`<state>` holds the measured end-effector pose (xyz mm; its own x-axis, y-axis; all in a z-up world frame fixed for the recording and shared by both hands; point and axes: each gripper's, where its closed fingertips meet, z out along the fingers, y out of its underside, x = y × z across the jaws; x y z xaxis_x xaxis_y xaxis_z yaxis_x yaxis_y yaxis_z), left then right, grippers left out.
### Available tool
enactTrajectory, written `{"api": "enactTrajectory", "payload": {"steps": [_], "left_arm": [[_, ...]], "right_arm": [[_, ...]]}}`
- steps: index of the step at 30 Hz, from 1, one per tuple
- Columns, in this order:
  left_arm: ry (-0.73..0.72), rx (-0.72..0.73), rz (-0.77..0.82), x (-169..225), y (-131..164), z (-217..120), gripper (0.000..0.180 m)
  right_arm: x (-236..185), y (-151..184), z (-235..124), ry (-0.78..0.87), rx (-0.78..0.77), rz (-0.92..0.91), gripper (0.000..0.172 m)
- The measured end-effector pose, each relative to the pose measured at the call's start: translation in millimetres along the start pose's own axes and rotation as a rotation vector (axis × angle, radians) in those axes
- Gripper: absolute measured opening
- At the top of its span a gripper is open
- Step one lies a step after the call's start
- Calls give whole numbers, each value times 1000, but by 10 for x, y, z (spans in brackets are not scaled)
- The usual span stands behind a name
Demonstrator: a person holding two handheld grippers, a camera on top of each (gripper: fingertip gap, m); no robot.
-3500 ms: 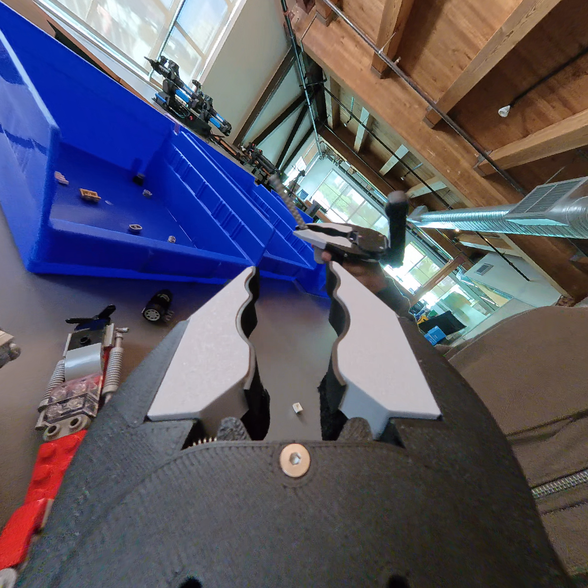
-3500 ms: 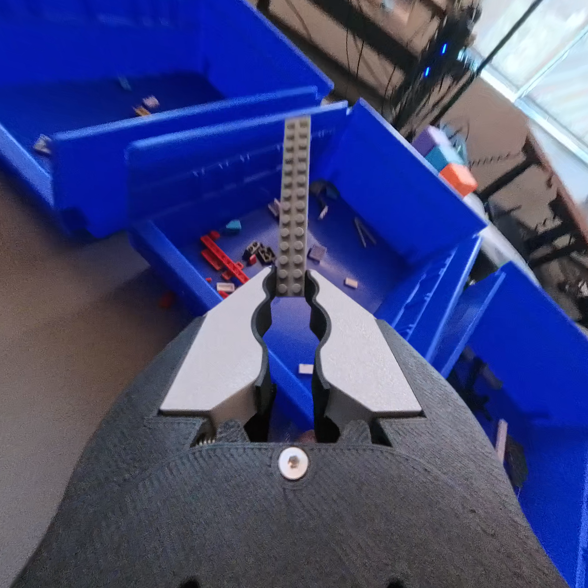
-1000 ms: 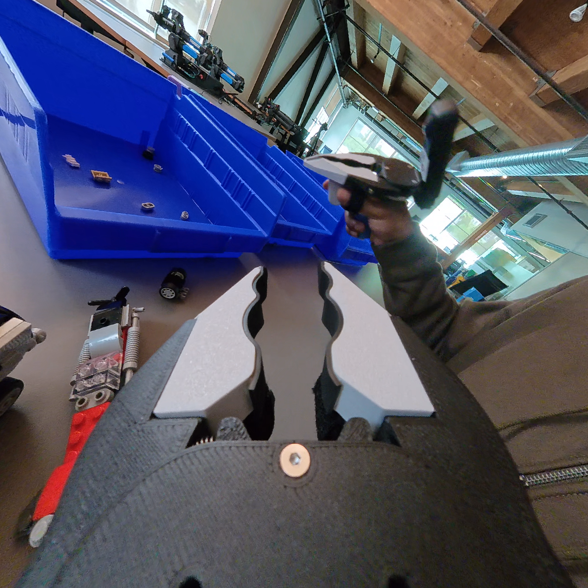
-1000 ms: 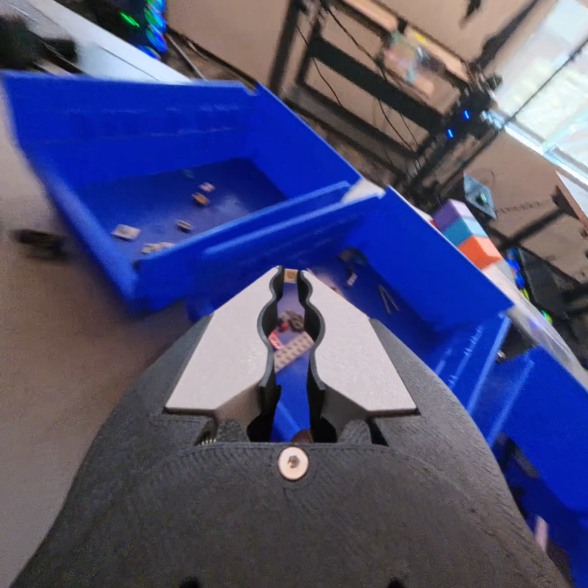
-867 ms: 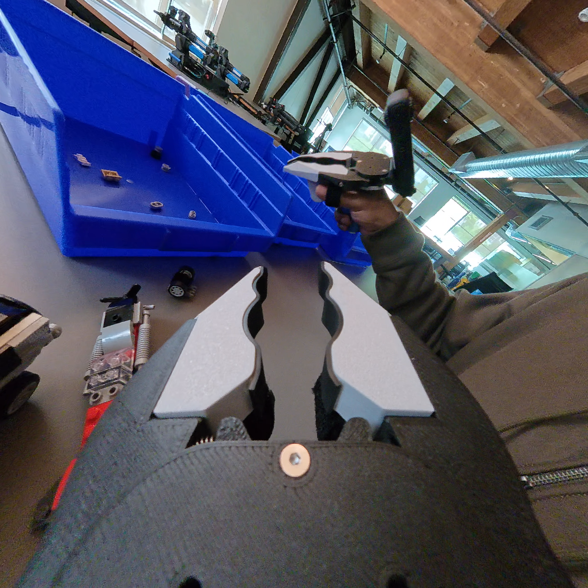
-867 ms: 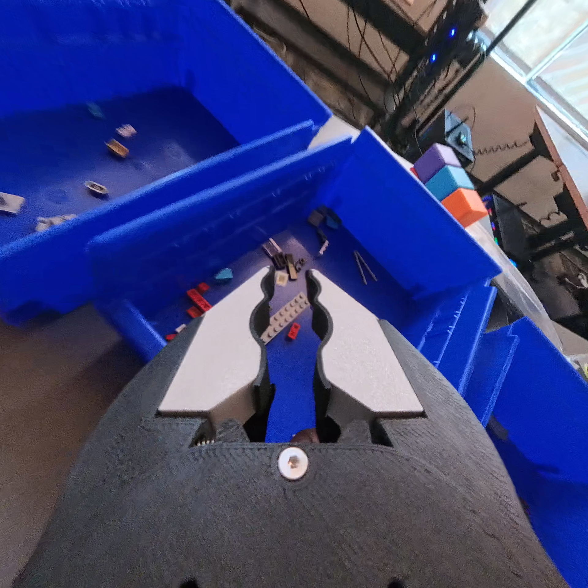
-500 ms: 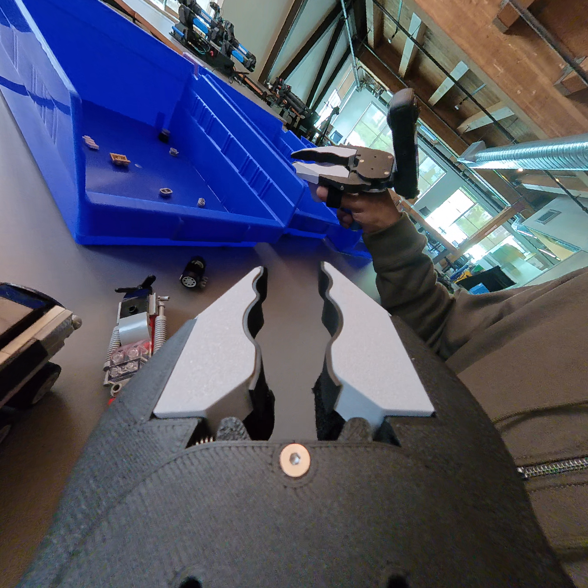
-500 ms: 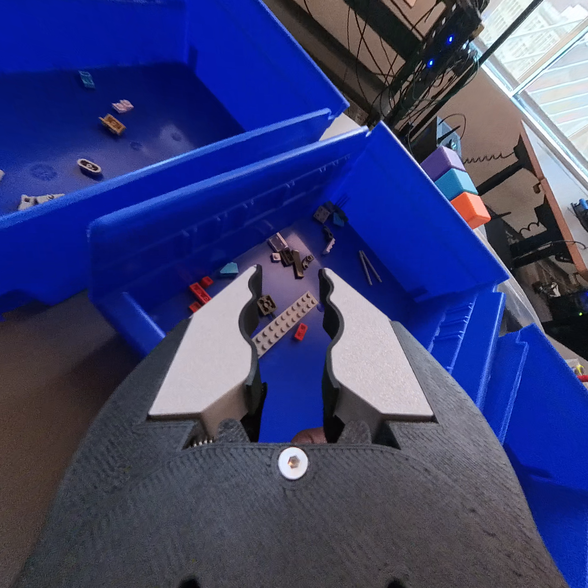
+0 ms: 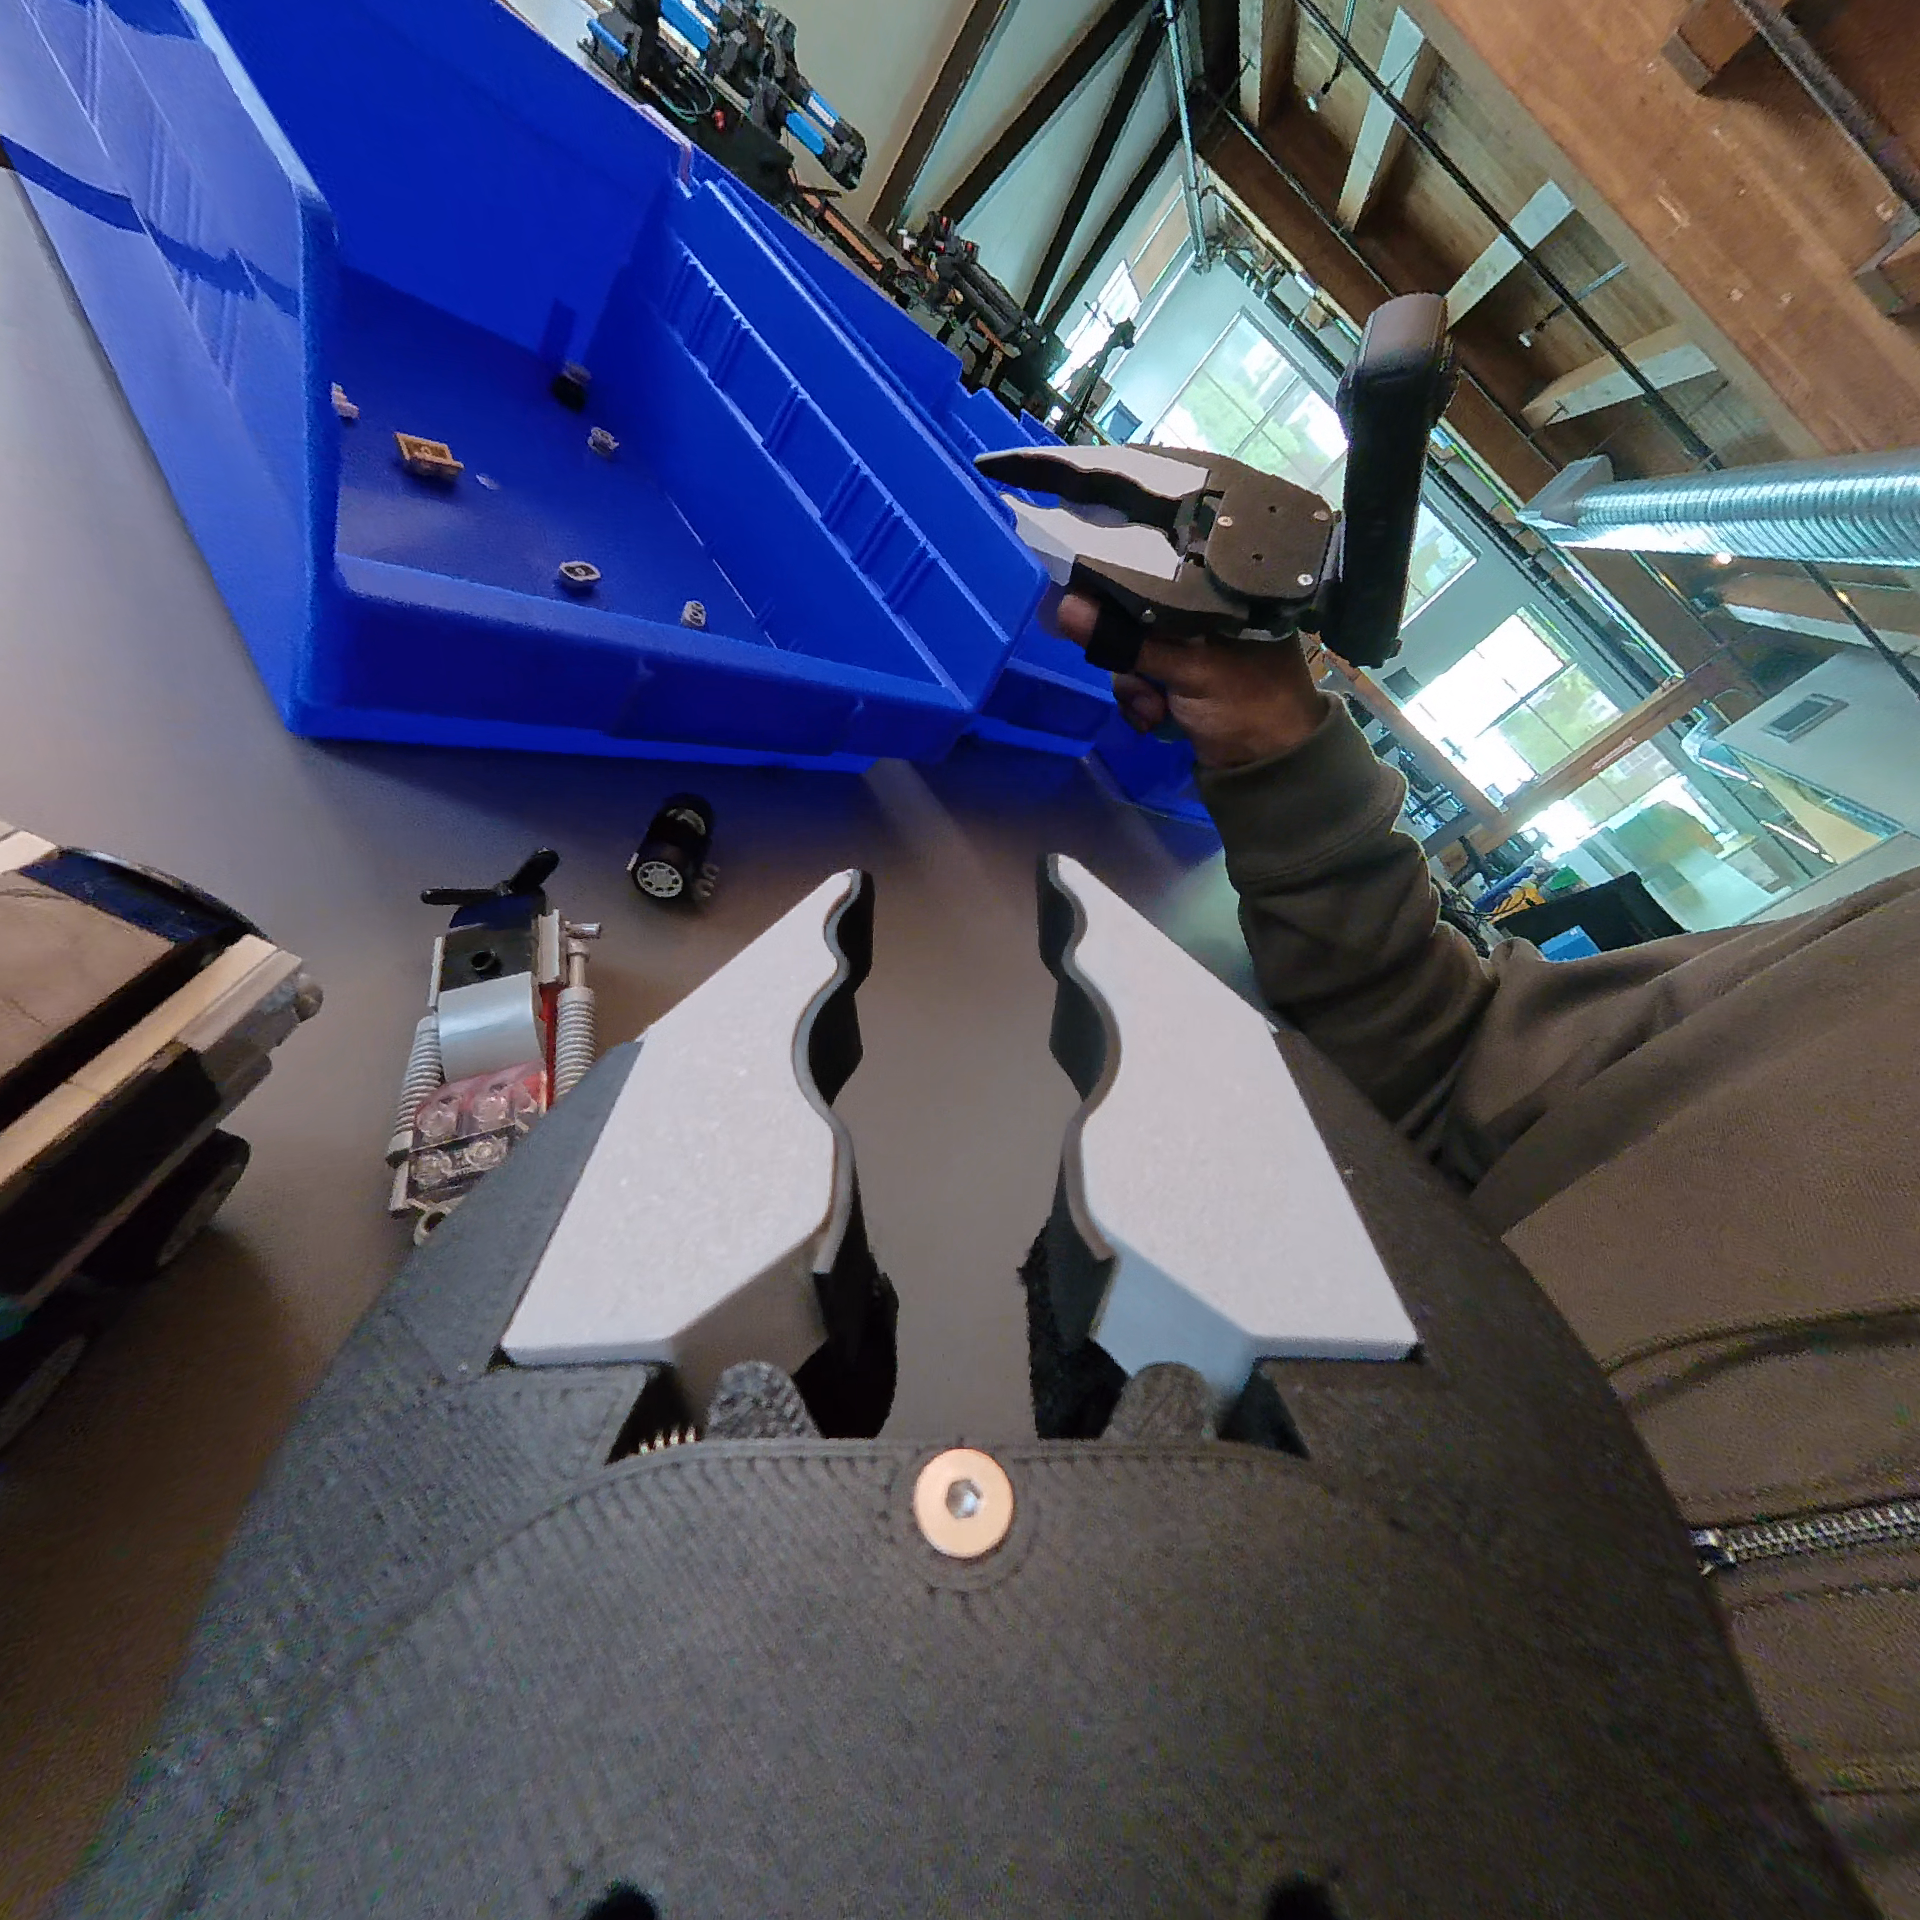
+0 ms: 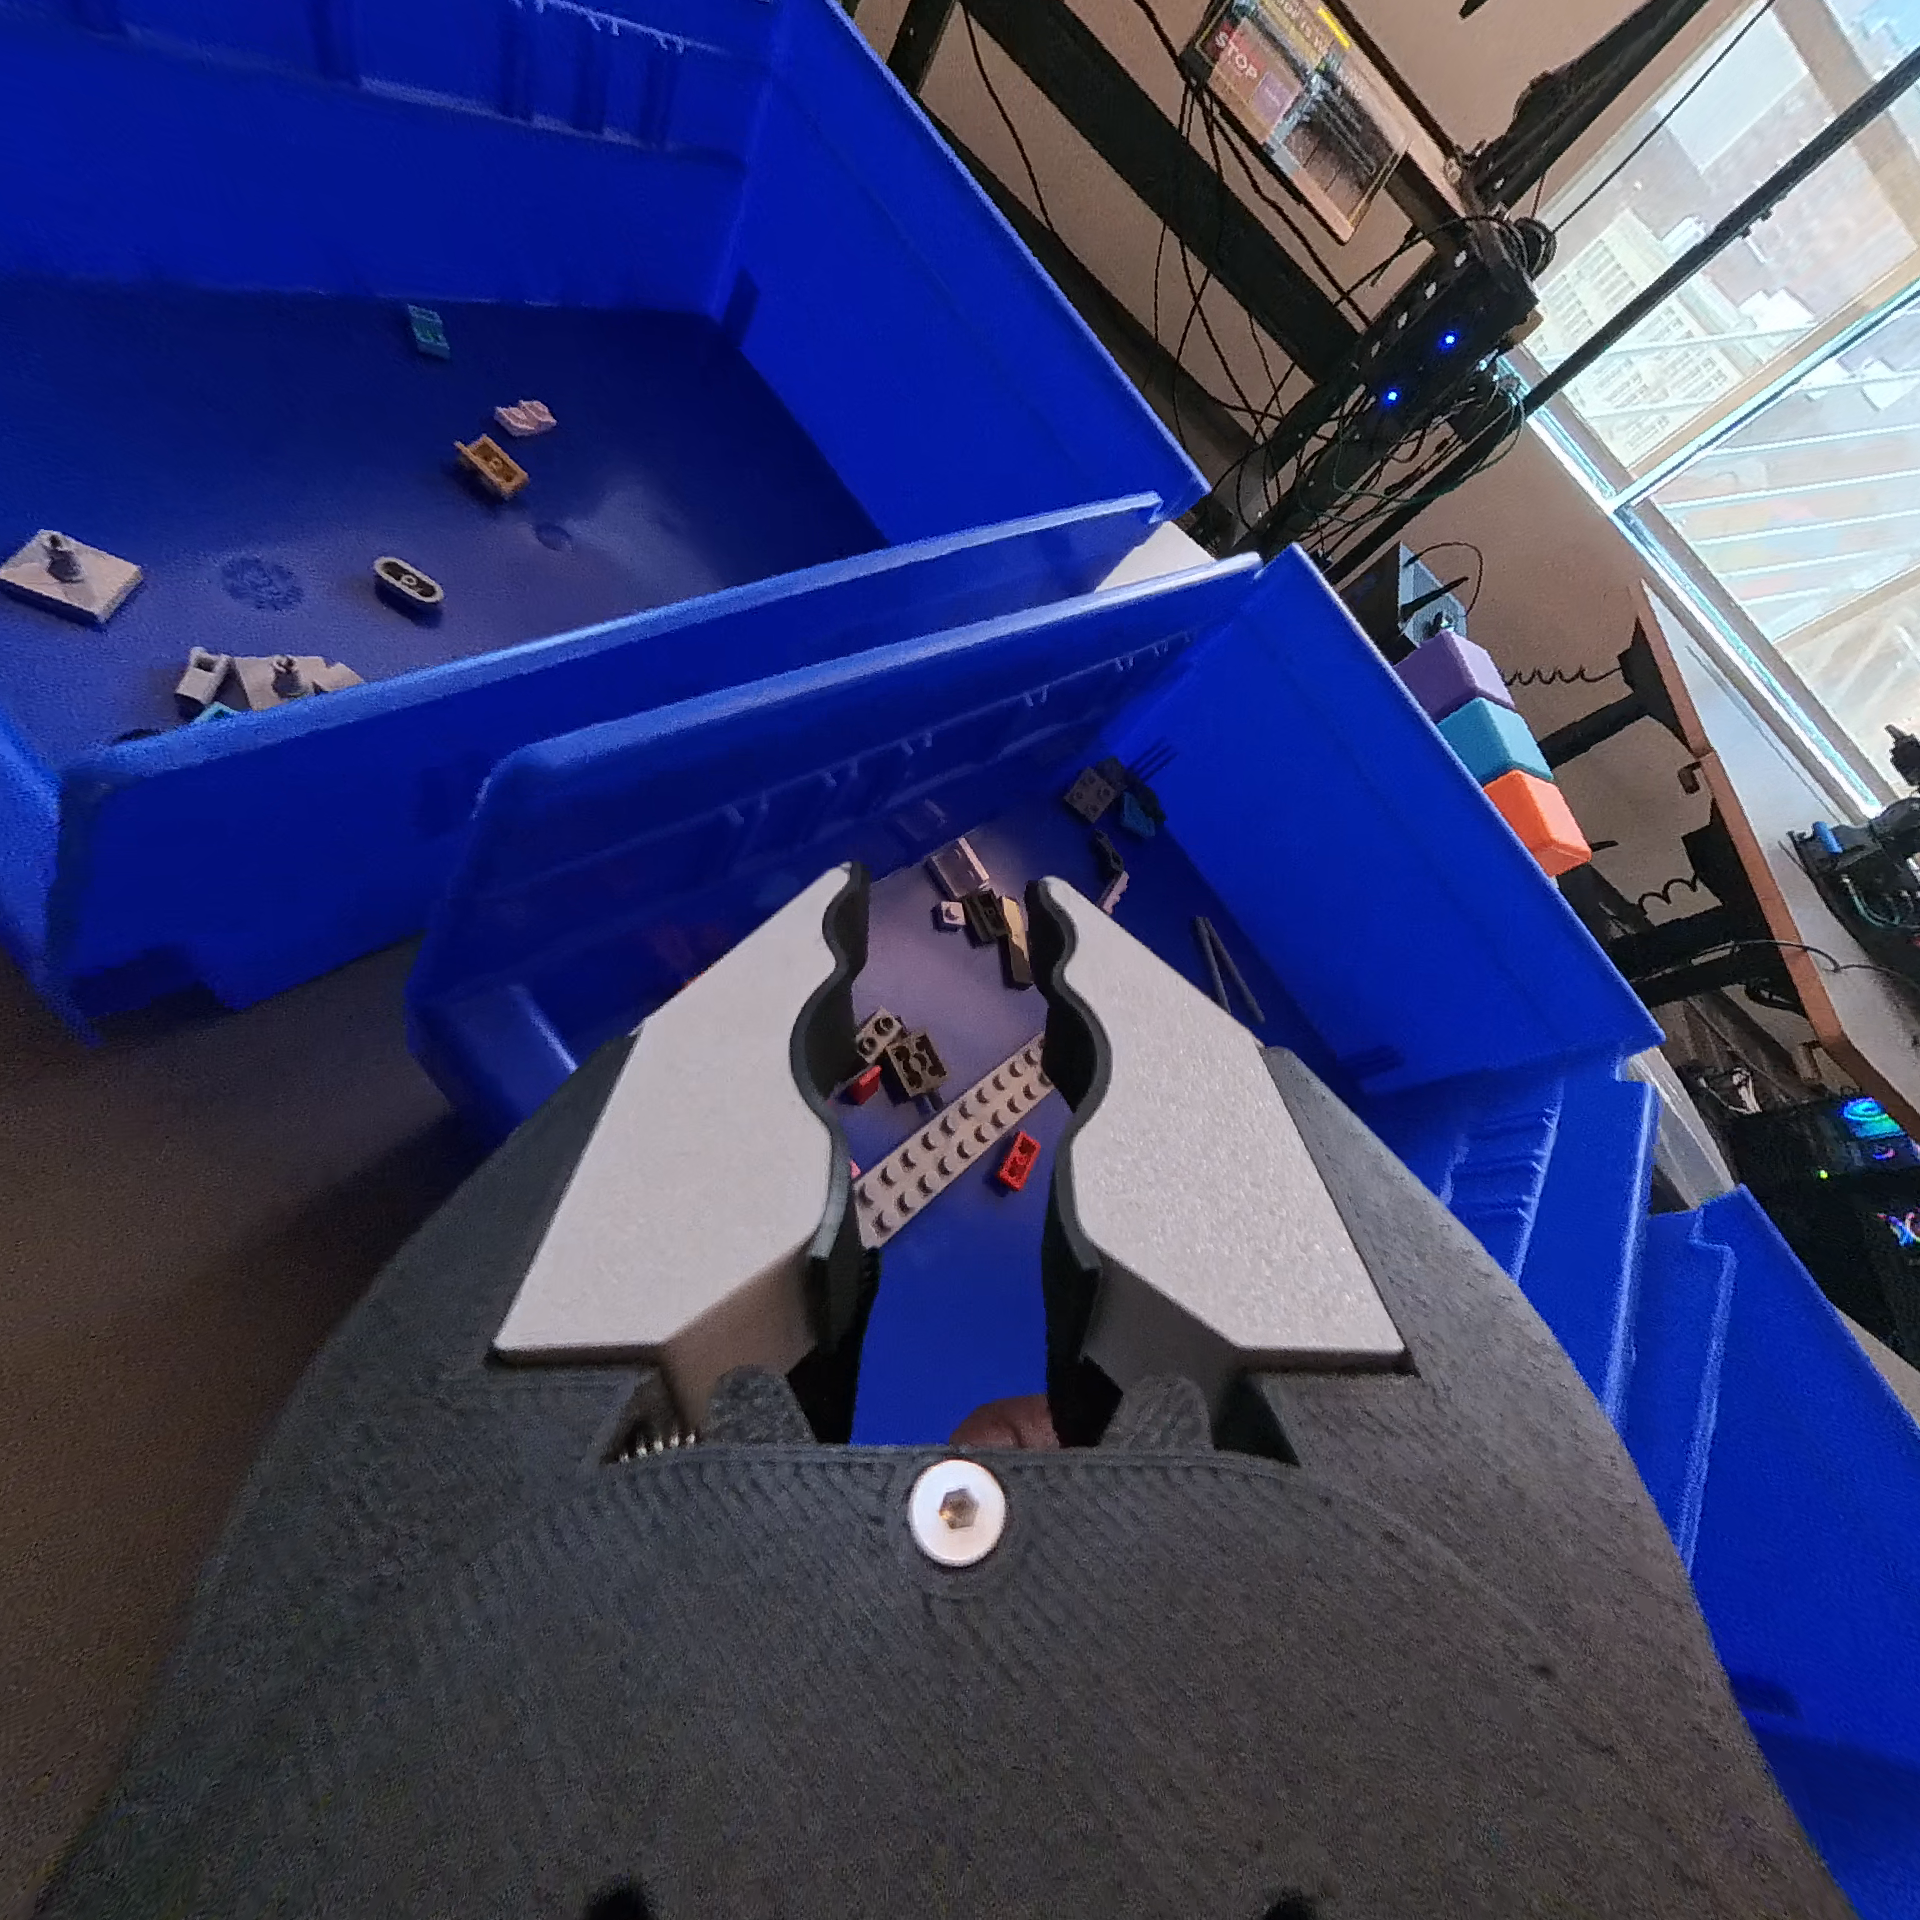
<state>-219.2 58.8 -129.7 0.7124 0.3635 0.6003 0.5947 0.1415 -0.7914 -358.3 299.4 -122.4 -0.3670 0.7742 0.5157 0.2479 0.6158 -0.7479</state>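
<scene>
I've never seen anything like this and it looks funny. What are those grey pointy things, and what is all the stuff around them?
They are tongs: two grey fingers on a black body. A person holds one in each hand, with a camera on each, so there are two pictures. The left tongs are open and empty above a dark grey table. Near them lie a small black toy wheel and a grey and red toy-brick assembly with springs. The right tongs, also seen in the left picture, are open and empty over a blue plastic bin, where a long grey studded brick plate lies.

Bright daylight from windows (image 9: 1496, 707), blown out there. Glare on blue bins (image 9: 208, 281). Strong fisheye edge warp, slight blur in both views.
</scene>
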Motion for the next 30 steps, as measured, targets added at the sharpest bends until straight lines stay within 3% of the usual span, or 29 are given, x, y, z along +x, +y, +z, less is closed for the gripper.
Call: {"api": "enactTrajectory", "payload": {"steps": [30], "left_arm": [[19, -47, -18, -9, 68, 43, 34]], "right_arm": [[-39, -82, 19, 17, 43, -60, 26]]}}
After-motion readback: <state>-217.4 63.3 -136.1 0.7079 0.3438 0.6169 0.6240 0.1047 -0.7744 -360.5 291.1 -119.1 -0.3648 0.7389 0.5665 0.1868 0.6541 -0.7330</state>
